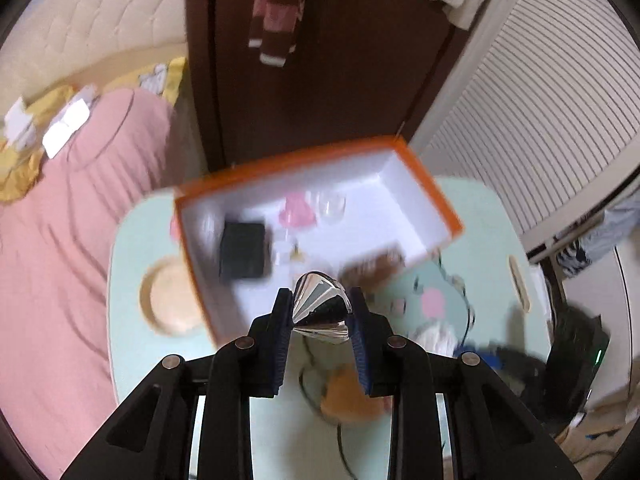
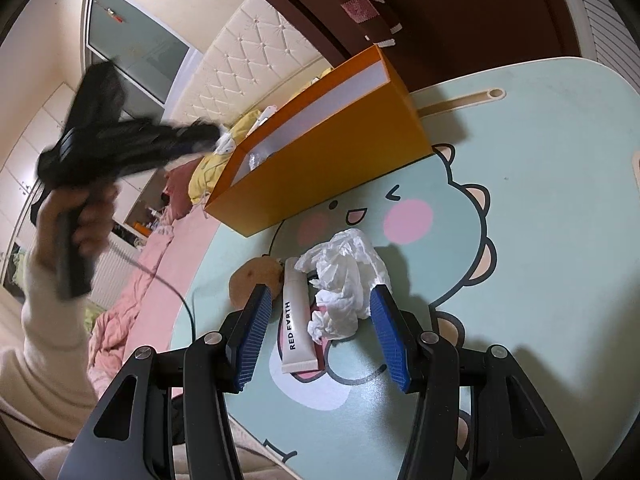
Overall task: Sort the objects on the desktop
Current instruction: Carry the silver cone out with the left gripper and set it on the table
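Observation:
My left gripper (image 1: 320,297) is shut on a shiny silver fluted piece (image 1: 318,308), held in the air over the near edge of the orange box (image 1: 292,156). The box's white inside holds a black case (image 1: 243,250), a pink item (image 1: 296,210) and a clear glass (image 1: 331,204). My right gripper (image 2: 320,294) stands open low over the table, with a white tube (image 2: 296,328) marked RED EARTH and a crumpled tissue (image 2: 344,276) lying between its fingers, untouched. In the right wrist view the left gripper (image 2: 212,138) is a blur above the box (image 2: 332,160), held in a hand (image 2: 80,216).
The pale green table (image 2: 540,200) has a cartoon print. A brown round puff (image 2: 252,276) lies left of the tube. A wooden stick (image 2: 460,102) lies behind the box. A round wooden dish (image 1: 172,300) sits left of the box. A pink bed (image 1: 60,240) borders the table.

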Motion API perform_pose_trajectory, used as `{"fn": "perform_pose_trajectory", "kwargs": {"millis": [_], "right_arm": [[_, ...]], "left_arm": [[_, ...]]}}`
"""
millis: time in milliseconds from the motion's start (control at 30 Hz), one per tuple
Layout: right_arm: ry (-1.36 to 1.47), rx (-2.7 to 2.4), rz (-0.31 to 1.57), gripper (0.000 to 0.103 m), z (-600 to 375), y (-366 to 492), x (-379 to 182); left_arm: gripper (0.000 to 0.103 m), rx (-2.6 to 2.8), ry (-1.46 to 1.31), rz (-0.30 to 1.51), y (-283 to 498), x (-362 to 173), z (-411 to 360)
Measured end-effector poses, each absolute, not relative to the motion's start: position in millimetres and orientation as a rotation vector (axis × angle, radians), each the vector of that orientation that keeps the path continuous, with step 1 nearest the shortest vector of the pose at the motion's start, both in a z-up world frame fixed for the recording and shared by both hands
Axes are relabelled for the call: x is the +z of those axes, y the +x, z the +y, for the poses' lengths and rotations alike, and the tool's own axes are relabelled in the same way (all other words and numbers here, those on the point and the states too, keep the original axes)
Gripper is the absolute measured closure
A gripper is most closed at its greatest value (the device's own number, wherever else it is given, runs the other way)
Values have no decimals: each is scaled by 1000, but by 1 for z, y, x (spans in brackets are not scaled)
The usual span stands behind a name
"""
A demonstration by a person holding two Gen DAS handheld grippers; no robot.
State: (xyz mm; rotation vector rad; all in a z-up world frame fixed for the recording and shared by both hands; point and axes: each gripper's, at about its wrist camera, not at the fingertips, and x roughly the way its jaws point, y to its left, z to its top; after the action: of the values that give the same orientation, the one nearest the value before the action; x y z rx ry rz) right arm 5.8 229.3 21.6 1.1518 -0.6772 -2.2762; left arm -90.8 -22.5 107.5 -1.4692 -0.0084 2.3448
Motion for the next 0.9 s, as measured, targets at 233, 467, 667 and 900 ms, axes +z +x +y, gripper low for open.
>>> {"fn": "perform_pose_trajectory", "kwargs": {"millis": [233, 467, 667, 900], "right_arm": [[1155, -2292, -650, 50, 224, 8, 23], [1152, -2313, -590, 50, 214, 11, 26], [1144, -2341, -549, 50, 211, 11, 32], [1098, -2354, -358, 50, 190, -10, 70]], "left_arm": [[77, 2350, -1546, -95, -43, 50, -35], [72, 2410, -1478, -162, -33, 30, -40], [23, 2574, -1223, -126, -9, 40, -49], [14, 2672, -1083, -48, 13, 29, -44]]}}
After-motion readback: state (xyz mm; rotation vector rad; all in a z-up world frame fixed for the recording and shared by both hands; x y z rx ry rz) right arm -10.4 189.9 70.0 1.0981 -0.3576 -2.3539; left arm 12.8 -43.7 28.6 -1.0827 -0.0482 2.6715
